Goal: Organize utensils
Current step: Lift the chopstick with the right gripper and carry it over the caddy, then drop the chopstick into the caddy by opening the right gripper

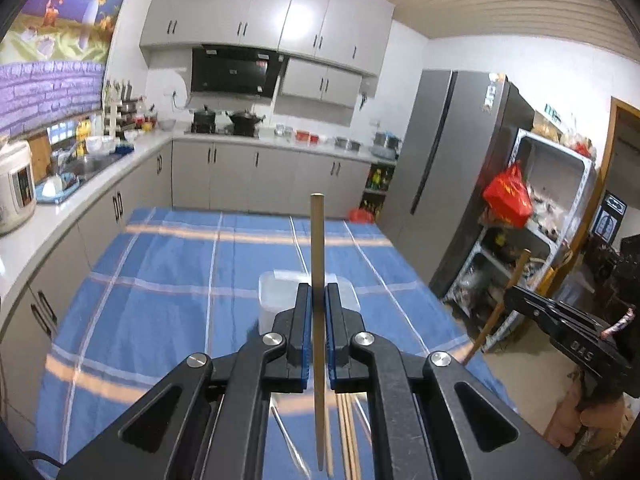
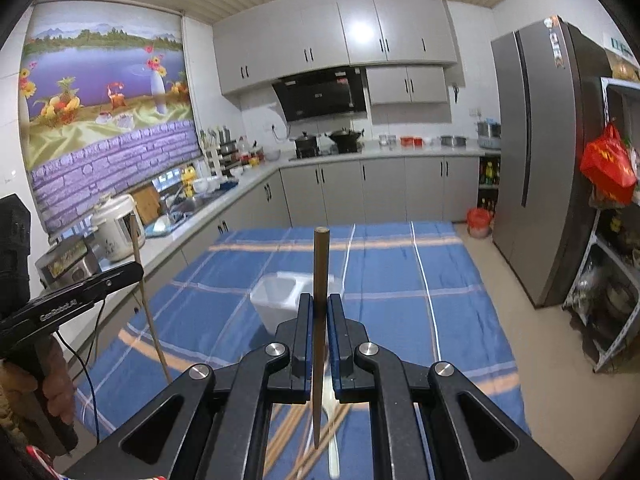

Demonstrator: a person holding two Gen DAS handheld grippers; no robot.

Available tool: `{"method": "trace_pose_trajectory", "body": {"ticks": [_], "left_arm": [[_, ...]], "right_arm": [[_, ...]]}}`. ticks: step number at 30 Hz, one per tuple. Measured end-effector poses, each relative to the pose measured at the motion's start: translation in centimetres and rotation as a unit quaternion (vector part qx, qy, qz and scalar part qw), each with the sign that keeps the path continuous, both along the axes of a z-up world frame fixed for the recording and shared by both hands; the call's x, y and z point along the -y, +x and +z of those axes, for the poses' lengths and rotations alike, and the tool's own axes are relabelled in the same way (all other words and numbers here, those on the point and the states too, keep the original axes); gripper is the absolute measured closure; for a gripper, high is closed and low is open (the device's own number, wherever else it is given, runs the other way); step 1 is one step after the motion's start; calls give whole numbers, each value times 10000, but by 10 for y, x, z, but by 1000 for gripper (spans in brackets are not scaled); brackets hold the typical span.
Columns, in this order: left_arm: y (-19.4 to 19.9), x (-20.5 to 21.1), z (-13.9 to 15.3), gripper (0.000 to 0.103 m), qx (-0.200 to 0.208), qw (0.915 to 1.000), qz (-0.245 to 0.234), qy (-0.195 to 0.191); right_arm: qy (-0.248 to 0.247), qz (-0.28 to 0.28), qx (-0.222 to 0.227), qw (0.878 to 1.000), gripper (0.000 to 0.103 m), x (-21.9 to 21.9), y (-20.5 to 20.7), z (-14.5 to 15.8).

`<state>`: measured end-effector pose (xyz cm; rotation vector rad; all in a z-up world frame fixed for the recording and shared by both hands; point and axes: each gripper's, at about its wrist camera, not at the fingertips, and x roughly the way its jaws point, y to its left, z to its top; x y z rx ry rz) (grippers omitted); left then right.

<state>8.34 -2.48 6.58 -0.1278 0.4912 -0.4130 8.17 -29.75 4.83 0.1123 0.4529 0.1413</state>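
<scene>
Here, each gripper is clamped on a single wooden chopstick above a table covered with a blue plaid cloth [image 1: 168, 264]. The left gripper [image 1: 319, 312] pinches its chopstick [image 1: 318, 248] between blue-lined jaws, the stick standing nearly upright with its blunt end pointing up and its tip hanging below the jaws. The right gripper [image 2: 319, 316] grips its own chopstick [image 2: 321, 272] the same way, also near vertical. A translucent plastic container [image 1: 272, 296] sits on the cloth just beyond the jaws, near the middle of the table. More chopsticks [image 2: 288, 432] and a spoon [image 2: 334, 440] lie on the near part of the cloth, under the grippers. A grey refrigerator [image 2: 536, 152] stands far right.
</scene>
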Motion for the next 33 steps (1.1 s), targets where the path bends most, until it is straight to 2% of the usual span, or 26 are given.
{"method": "trace_pose_trajectory", "body": {"ticks": [3,8,14,18,23,27,33], "left_arm": [[34,-1,16,97,214,9997,139,-56],[101,1,31,97,299,9988,248,-305],[170,11,32,97,448,9978,360,-316],[209,22,17,97,346,9987,342,-139],[250,36,-31,97,-351,9993,125,-6],[258,41,-59,97,-632,9979,2,108],[262,42,-73,96,-838,9963,-135,116]], "right_arm": [[44,4,153,9999,96,-3,25,16],[71,-78,358,9993,96,-12,71,35],[183,-291,332,9989,96,-18,131,40],[199,-481,137,9986,96,-20,167,25],[350,-567,-465,9967,96,-14,204,-12],[485,-588,-901,9930,96,-7,222,-39],[578,-613,-1200,9892,95,2,232,-63]]}}
